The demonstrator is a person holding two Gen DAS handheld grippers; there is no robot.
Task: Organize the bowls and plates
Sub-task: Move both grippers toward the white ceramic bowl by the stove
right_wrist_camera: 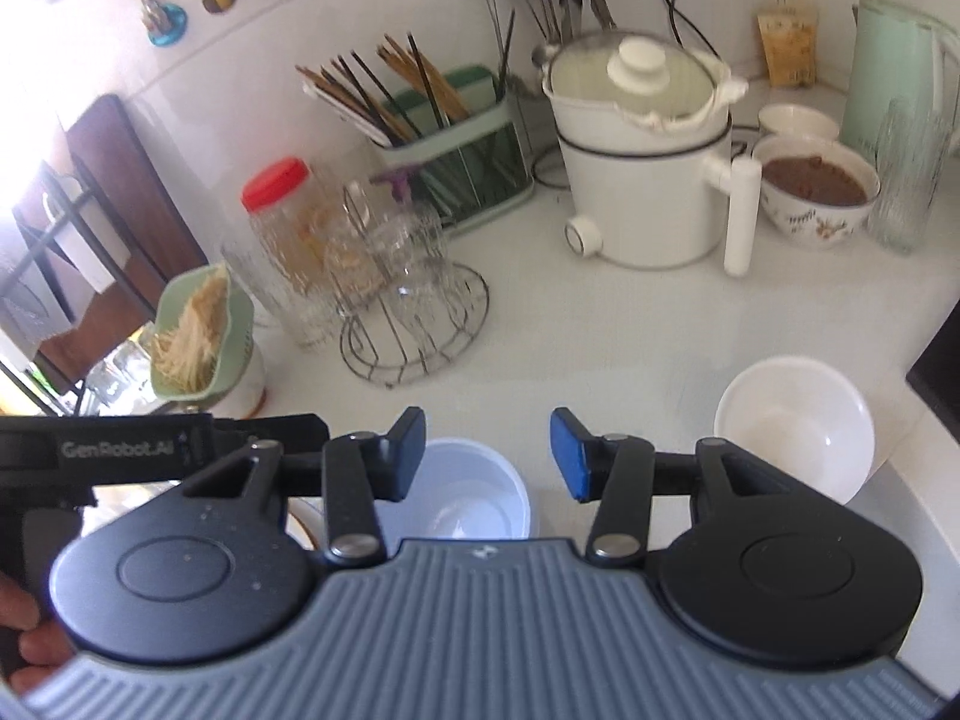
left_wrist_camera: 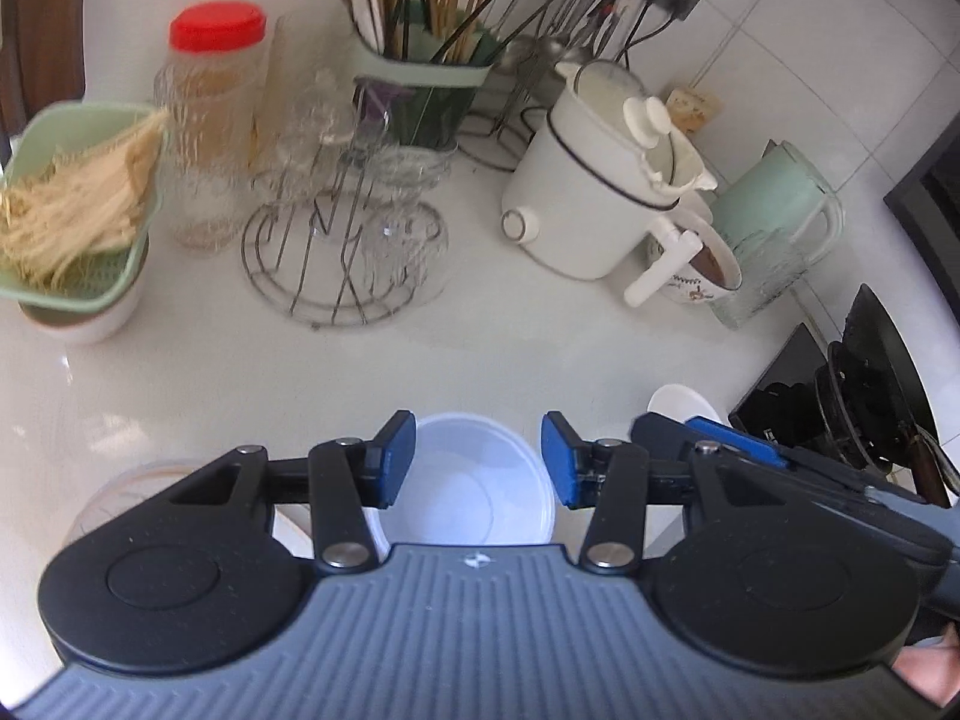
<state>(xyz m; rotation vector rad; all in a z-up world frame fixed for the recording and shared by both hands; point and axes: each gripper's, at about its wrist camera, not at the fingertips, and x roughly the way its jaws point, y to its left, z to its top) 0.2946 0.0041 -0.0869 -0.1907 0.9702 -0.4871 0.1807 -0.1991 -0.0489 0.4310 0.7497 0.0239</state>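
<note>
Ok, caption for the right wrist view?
Right gripper open above a white bowl, another white bowl on the counter.

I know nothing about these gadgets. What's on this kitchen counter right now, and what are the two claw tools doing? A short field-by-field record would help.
place: white kitchen counter
left gripper: open, nothing between its pads, above a white bowl
right gripper: open, holding nothing
second empty bowl: to the right on the counter
patterned bowl: holds something brown, beside the white cooker pot
glass rack: wire, with clear glasses
chopstick holder: green, at the back
red-lidded jar: left of the rack
</note>
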